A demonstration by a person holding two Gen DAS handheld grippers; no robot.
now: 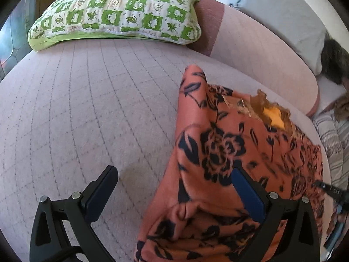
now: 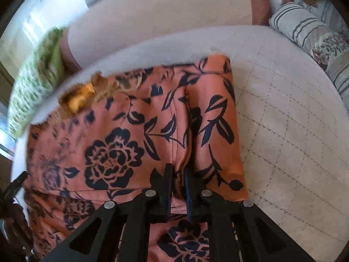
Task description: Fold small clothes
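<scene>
Garment [image 2: 139, 131]: orange floral cloth on the quilted bed [image 1: 87, 100], long axis 12 to 6 from my right tool.
Right tool [image 2: 177, 174]: pressed together, pinching a ridge of the cloth.
Left tool [image 1: 174, 174]: spread; the cloth's edge lies between the fingers.
Nearer: right.

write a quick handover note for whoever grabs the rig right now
Right gripper: shut on a pinch of the floral garment.
Left gripper: open, one finger on the garment, nothing gripped.
Garment lies on the quilted bed, bunched, one part folded over.
Done: right grip taken.
Left: finish the fold, flatten it.
</scene>
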